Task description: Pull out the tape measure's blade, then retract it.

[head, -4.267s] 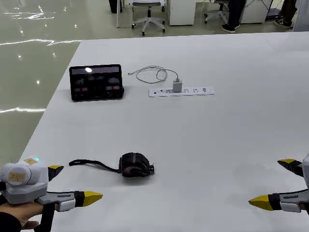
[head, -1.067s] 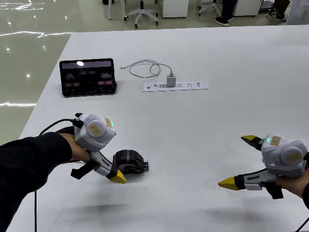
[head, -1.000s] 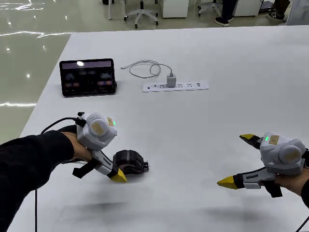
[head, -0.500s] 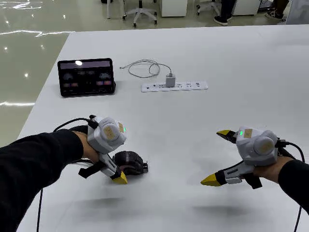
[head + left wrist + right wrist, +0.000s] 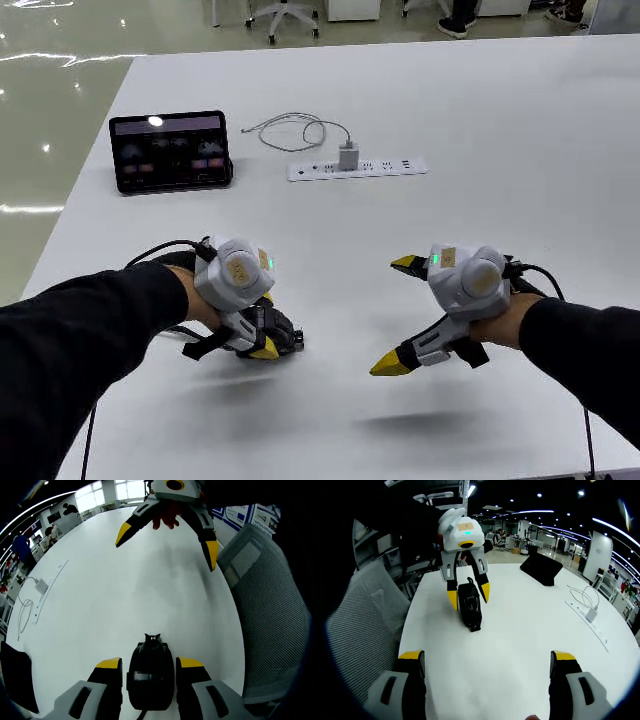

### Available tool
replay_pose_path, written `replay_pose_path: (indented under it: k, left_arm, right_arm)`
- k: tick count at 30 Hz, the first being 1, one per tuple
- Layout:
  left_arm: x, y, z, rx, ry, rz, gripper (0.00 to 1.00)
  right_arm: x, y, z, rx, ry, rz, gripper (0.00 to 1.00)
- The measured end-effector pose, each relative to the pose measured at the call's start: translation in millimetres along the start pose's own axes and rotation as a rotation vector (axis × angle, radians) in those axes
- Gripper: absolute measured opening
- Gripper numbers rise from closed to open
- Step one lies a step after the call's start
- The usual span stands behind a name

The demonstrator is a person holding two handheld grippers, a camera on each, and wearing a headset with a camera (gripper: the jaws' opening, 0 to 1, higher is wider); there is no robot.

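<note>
2 jobs split between 2 tools, judging by the layout; left gripper point(image 5: 150, 663) down low on the table point(image 5: 430, 100), straddling the tape measure point(image 5: 470, 605) from behind, 1 jaw along each flat side of the black case; jaws set at about the case's width, though cannot tell whether pressing on it or just clear of it. Case lying on the table on the person's near left, between those jaws, with the blade hook point(image 5: 152, 638) poking out of the mouth and aimed away from the holder, toward the other tool; blade not yet drawn. Probably placed so to anchor the case against a pull while leaving the hook free. Right gripper point(image 5: 395, 313) spread wide and holding nothing, hovering over bare table well apart from the hook and pointed back at it; likely lined up to come in along the blade's own line and nip the hook. Further back, out of the way: tablet point(image 5: 170, 150); power strip point(image 5: 358, 167); looped charger cable point(image 5: 290, 130).
</note>
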State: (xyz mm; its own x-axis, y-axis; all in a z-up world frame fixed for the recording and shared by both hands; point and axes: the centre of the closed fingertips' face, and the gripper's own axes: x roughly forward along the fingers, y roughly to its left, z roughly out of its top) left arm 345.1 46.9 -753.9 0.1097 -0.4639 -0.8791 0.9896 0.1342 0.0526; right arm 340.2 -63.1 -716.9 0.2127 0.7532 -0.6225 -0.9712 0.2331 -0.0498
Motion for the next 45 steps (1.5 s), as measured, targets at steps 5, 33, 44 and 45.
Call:
replay_pose_path:
  k: [5, 33, 44, 45]
  left_arm:
    - [-1.1, -0.9, 3.0, -0.003, -0.010, -0.020, 0.36]
    - [5.1, -6.5, -3.9, 0.040, 0.091, -0.035, 0.31]
    - [5.1, -6.3, -2.9, 0.013, 0.053, -0.032, 0.31]
    - [5.0, -6.1, -2.8, 0.008, 0.049, -0.032, 0.31]
  right_arm:
    - [10.3, 3.4, 6.8, -0.015, 0.022, 0.036, 1.00]
    - [78.9, 32.0, 16.9, -0.069, 0.092, 0.177, 0.67]
    - [103.0, 36.6, 10.7, -0.100, 0.132, 0.214, 0.42]
    - [106.1, 37.0, 6.9, -0.101, 0.145, 0.215, 0.39]
